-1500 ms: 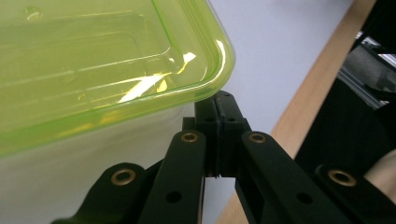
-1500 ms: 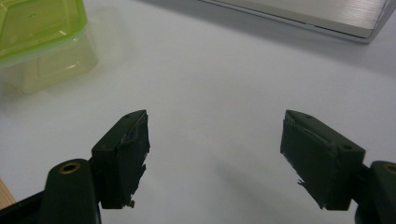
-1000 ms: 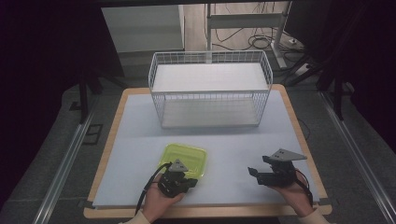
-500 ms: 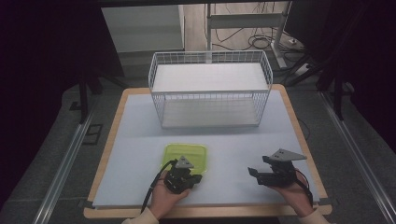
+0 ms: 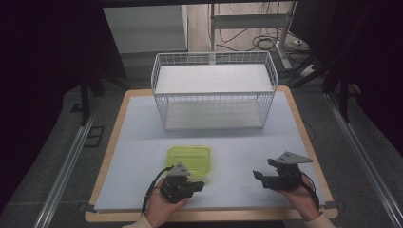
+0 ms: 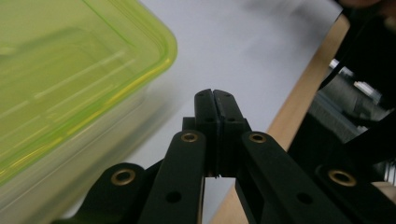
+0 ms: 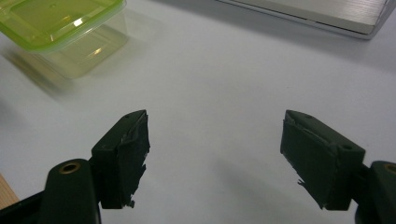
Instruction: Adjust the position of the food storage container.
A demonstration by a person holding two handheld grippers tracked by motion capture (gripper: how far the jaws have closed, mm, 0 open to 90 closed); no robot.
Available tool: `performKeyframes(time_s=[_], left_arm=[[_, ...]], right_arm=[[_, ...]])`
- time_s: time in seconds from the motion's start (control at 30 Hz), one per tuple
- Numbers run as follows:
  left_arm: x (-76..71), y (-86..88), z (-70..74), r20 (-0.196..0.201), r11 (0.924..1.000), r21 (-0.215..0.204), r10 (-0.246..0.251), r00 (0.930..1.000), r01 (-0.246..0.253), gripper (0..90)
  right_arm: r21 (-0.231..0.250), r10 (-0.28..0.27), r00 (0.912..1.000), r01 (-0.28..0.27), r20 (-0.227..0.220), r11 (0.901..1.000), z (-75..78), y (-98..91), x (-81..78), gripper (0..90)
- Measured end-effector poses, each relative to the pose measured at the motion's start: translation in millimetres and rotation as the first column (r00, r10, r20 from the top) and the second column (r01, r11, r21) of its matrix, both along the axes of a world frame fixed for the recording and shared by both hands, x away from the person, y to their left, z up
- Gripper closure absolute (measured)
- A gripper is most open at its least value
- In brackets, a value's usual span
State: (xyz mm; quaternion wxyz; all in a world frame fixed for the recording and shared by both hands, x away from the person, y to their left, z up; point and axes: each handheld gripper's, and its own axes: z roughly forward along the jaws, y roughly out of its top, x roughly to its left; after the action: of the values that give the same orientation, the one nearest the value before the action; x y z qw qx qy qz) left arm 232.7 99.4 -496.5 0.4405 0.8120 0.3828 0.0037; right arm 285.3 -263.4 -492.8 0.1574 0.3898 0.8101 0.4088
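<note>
Two grippers sit nearest us at the table's front edge, one in each hand. We have the left gripper [image 5: 195, 186] clenched, jaws pressed flat together with nothing between them, and its own view makes that plain [image 6: 215, 100]. It rests just beside the lidded green container [image 5: 189, 159], at the container's near side; from above we cannot tell whether they touch. Over on the right, the right gripper [image 5: 260, 175] is released, its jaws spread wide [image 7: 215, 158] over bare white table surface [image 5: 237, 156], gripping nothing.

Moving out, we see the container lying between the two grippers and the wire basket [image 5: 214, 90], well apart from the basket, with open surface all round and nothing in the way.

Farther back stands the basket itself, white and empty, a pale board across its top. Beyond the table, cables [image 5: 256, 42] lie on the floor.

Our left gripper view adds the wooden table edge [image 6: 299, 98] close by; our right gripper view shows the container's clear body under its green lid [image 7: 60, 28].
</note>
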Motion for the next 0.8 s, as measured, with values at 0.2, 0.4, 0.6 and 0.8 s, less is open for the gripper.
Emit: performKeyframes(time_s=[0.2,0.4,0.6,0.8], left_arm=[[-2.1,49.7,22.2,0.043,0.9920,-0.051,0.118,0.9921,-0.116,90.0],[16.3,95.6,15.7,0.033,0.9618,-0.044,0.272,0.9619,-0.270,90.0],[39.9,113.6,-8.6,-0.031,0.9440,0.013,0.330,0.9435,-0.330,90.0],[54.8,111.4,-23.3,-0.073,0.9525,0.029,0.305,0.9497,-0.303,90.0]], right_arm=[[0.001,-0.002,1.0000,0.002,0.003,1.0000,1.1,-0.7,-0.4,23.5],[-0.006,-0.005,1.0000,0.005,0.000,1.0000,-0.6,0.4,0.6,23.5],[-0.010,-0.003,1.0000,0.003,-0.004,0.9999,-1.7,1.3,1.0,23.5],[-0.015,-0.002,1.0000,0.002,-0.003,0.9999,-2.2,2.2,1.1,23.5]])
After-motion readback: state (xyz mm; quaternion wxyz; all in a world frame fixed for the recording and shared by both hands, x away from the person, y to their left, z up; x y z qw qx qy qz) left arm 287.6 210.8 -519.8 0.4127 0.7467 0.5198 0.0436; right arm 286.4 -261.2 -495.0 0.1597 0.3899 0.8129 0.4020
